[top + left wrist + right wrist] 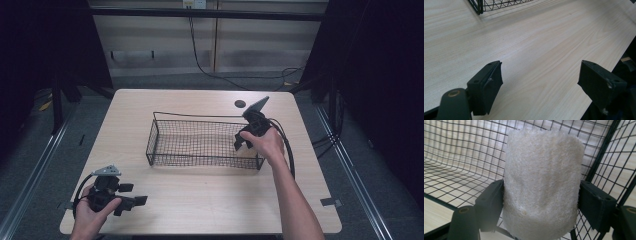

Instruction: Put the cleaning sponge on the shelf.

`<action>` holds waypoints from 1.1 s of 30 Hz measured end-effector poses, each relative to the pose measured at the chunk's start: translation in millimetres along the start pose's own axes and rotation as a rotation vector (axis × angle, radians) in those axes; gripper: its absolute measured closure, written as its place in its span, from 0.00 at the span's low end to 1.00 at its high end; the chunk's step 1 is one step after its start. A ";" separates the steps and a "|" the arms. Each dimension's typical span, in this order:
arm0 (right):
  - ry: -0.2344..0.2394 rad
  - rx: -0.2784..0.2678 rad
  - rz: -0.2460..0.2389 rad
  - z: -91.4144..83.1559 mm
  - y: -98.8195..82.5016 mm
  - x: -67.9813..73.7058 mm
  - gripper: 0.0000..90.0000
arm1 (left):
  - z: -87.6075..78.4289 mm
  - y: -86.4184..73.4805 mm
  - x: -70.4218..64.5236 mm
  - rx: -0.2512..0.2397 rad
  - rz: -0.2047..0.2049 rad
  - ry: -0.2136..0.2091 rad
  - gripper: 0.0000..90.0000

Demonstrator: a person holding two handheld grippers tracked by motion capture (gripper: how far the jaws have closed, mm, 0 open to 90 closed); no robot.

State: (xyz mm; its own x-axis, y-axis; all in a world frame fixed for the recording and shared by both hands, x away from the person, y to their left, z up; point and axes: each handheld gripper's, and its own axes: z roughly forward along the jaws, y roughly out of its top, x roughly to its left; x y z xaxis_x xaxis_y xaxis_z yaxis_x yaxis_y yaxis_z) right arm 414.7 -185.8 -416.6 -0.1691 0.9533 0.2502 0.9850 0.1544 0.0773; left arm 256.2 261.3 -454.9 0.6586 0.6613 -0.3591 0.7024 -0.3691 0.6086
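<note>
At the near left corner of the table [200,200], the left gripper [131,202] sits low over the bare wood, its jaws spread wide with nothing between them. Farther off, mid-table, stands a black wire basket [200,142]. At the basket's right end the right gripper [540,202] reaches inside, its jaws clamped on either side of a white fluffy cloth roll [541,185], held upright just beside the basket's mesh corner.

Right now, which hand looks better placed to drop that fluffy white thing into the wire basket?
The right gripper: it already clamps the white roll inside the basket. The left gripper hangs open, away.
</note>
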 end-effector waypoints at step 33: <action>-0.095 0.041 0.065 30.6 -2.2 11.1 0.28 | -0.1 0.0 -0.8 -0.006 0.001 -0.001 0.21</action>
State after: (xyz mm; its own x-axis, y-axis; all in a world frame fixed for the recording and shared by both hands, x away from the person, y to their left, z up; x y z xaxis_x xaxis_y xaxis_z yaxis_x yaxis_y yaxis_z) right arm 411.8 -167.6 -443.5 -0.1024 0.9817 0.1603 0.9947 0.0998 0.0239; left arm 255.6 260.9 -454.6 0.6596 0.6600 -0.3596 0.7002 -0.3658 0.6131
